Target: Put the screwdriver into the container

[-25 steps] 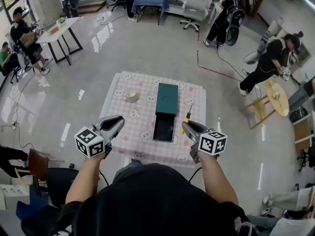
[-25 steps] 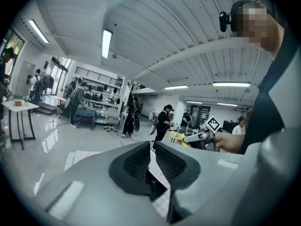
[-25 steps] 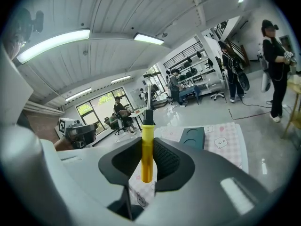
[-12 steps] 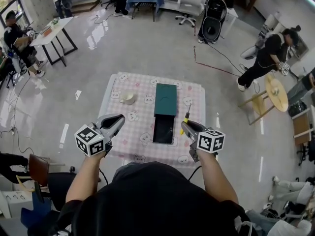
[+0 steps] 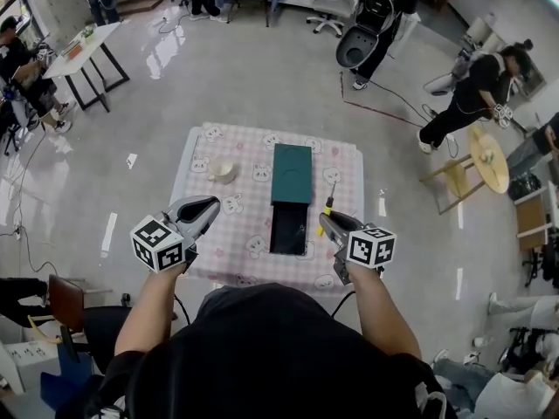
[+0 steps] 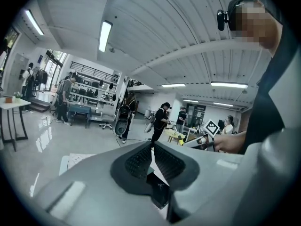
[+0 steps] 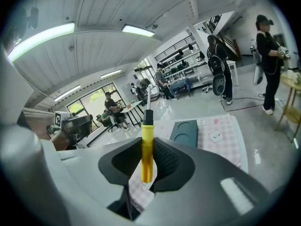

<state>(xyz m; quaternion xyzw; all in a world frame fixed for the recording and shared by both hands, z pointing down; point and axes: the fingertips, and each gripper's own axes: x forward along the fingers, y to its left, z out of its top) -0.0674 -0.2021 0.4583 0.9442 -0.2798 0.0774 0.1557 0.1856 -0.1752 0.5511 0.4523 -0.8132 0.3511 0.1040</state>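
A screwdriver (image 7: 147,147) with a yellow handle, black collar and steel shaft stands upright between the pads of my right gripper (image 7: 146,161), which is shut on it. In the head view the screwdriver (image 5: 328,201) sticks out of the right gripper (image 5: 325,221) over the table's right side. The container (image 5: 291,198) is a long dark green box lying lengthwise mid-table, its near part open and dark inside. It lies just left of the right gripper. My left gripper (image 5: 206,207) hangs over the table's left front, jaws closed with nothing between them (image 6: 152,160).
A pink checked cloth covers the small table (image 5: 244,168). A small cream cup (image 5: 224,172) sits at its left. Shiny floor surrounds the table. Several people, desks and chairs stand farther off; a round wooden stool (image 5: 486,162) is at the right.
The head view has drifted slightly, so the table sits a bit higher in frame. Both grippers keep their places over the table's front; the screwdriver stays in the right one.
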